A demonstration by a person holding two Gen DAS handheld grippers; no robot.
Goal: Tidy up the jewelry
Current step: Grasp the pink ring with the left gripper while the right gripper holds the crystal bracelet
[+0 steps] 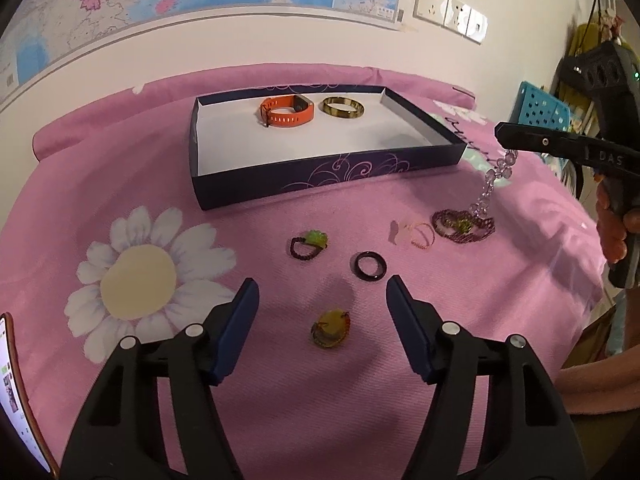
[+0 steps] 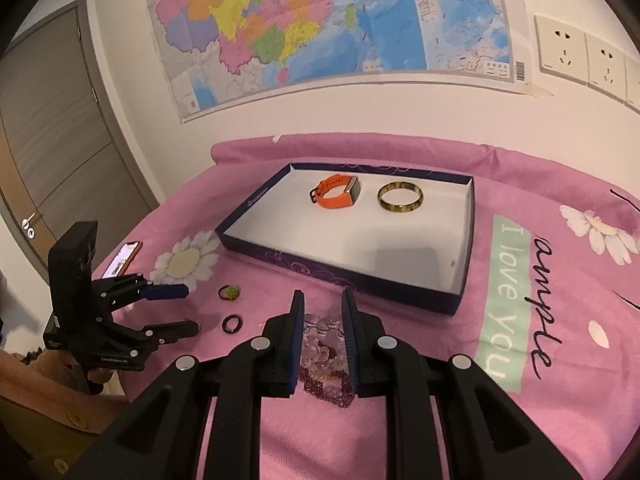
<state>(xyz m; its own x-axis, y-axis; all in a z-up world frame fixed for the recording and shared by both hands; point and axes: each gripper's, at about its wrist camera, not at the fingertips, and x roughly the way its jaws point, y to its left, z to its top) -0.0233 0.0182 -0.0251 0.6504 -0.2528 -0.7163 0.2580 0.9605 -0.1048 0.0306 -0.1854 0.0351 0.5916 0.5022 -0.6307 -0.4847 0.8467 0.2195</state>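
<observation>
Right gripper (image 2: 322,314) closed on a clear crystal bead bracelet (image 1: 494,182), which hangs from the fingertips as a drooping strand; its lower end touches or just clears the pink bedspread (image 1: 280,400) beside a dark purple beaded piece (image 1: 464,226). Left gripper (image 1: 322,298) with fingers spread wide and holding nothing, poised over a yellow-green stone ornament (image 1: 330,328) that lies between and just ahead of its blue pads.

Destination: a shallow purple box (image 1: 320,172) with a white interior, already containing an orange watch band (image 1: 285,112) and a gold bangle (image 1: 343,108). In the right wrist view the box lies directly ahead of the loaded gripper, its near wall just beyond the fingertips, its long axis running from near-right to far-left. The right gripper is the nearer to the open near-right part of the box floor; the judged next move is a forward carry over that wall.

Loose on the cloth: a black ring (image 1: 370,266), a green-topped dark ring (image 1: 309,245), a thin pink-gold ring (image 1: 418,235).

Legible writing: "I love you" (image 2: 506,296) printed on the bedspread; "DAS" on the right gripper's finger in the left wrist view. A wall map (image 2: 320,20) carries text too small to read.
</observation>
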